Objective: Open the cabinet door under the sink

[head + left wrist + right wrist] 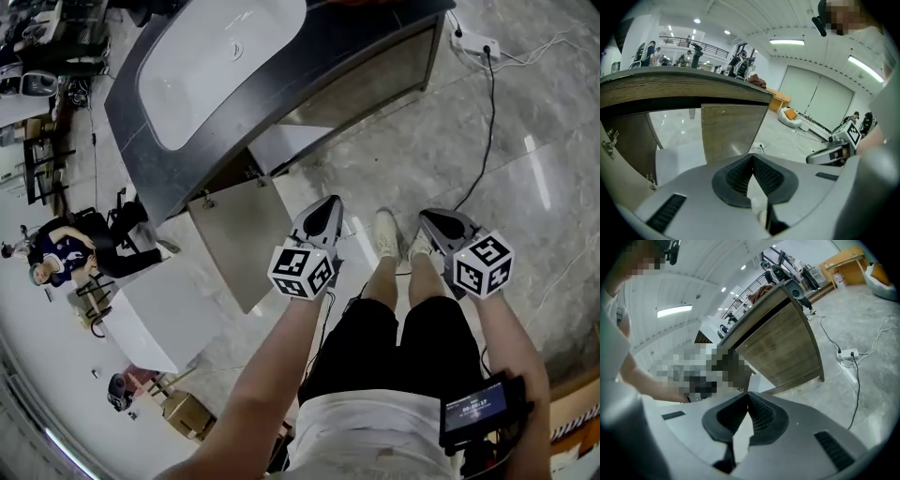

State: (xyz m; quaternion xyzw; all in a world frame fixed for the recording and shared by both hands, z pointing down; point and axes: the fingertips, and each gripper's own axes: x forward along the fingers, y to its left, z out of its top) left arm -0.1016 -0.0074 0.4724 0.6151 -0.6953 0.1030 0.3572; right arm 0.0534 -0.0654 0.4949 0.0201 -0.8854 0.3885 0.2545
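The sink cabinet [375,80] has a dark top and a white basin [220,61]. One wooden door [239,244] under the sink stands swung wide open, showing a white inside [286,142]. My left gripper [325,208] hangs shut and empty just right of the open door's edge. My right gripper [433,217] is also shut and empty, farther right over the floor. In the left gripper view, the shut left gripper [752,157] points at the cabinet opening, with the hinged door [621,154] at the left. The right gripper [747,394] faces the cabinet's wooden front [780,350].
The person's legs and shoes [386,234] stand between the grippers. A power strip [473,42] with a black cable [483,141] lies on the floor right of the cabinet. A white box [159,314] and a seated person [66,253] are to the left.
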